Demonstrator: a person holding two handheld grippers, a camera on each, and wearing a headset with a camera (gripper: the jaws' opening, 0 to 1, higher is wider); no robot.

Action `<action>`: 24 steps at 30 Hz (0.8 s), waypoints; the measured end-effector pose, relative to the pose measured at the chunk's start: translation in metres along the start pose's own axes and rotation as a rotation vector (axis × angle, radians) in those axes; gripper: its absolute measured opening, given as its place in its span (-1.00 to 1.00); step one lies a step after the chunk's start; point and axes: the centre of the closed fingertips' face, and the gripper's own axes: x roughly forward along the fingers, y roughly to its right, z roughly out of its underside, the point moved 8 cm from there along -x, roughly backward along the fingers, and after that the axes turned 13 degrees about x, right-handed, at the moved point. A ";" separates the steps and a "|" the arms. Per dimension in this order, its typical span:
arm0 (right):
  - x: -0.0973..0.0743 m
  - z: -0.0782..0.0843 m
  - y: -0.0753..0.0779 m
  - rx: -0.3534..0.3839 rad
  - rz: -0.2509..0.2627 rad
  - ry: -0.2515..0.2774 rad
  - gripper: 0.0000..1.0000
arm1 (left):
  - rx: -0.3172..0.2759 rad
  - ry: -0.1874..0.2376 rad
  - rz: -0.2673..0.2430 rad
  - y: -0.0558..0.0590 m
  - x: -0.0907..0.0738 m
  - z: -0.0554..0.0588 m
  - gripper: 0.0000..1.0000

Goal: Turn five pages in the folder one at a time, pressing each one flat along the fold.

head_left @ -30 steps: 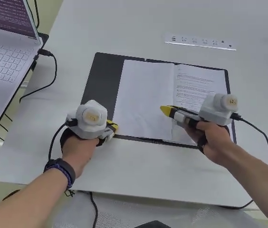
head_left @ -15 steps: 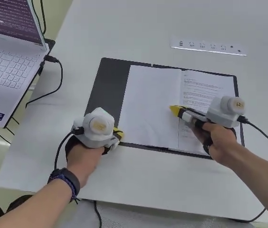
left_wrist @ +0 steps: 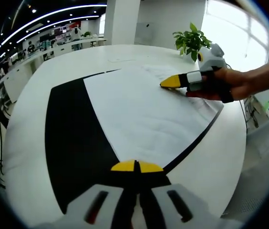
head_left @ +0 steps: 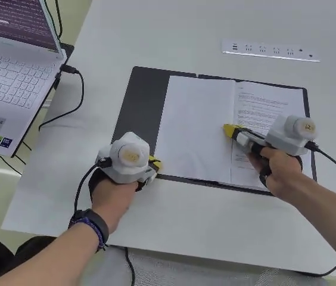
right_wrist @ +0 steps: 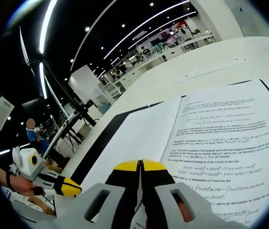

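The black folder (head_left: 137,101) lies open on the white table, a blank turned page (head_left: 195,128) on its left half and a printed page (head_left: 263,113) on its right. My right gripper (head_left: 229,130) is shut, its yellow tips resting at the fold; the right gripper view shows the printed page (right_wrist: 220,124) beside those tips (right_wrist: 140,167). My left gripper (head_left: 154,163) is shut at the folder's near left edge, over the black cover (left_wrist: 72,138) in front of the blank page (left_wrist: 144,114). The right gripper (left_wrist: 170,82) also appears in the left gripper view.
An open laptop (head_left: 10,65) stands at the far left, its cable (head_left: 72,98) running toward the folder. A white power strip (head_left: 270,50) lies at the back. Gripper cables trail off the near table edge.
The whole picture has shifted, so the camera moved. The two grippers keep their places against the folder, both still shut.
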 end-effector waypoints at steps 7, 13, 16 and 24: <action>0.006 -0.006 0.004 0.035 -0.005 0.021 -1.00 | -0.002 -0.001 -0.004 0.000 0.001 0.000 -1.00; 0.011 -0.011 0.007 0.079 0.012 0.079 -1.00 | -0.012 0.006 -0.008 0.000 0.001 0.001 -1.00; 0.013 -0.013 0.010 0.094 0.030 0.099 -1.00 | -0.013 0.003 -0.006 0.000 0.000 0.001 -1.00; 0.023 -0.025 0.016 0.101 0.069 0.119 -1.00 | -0.016 0.008 0.002 0.000 0.000 0.002 -1.00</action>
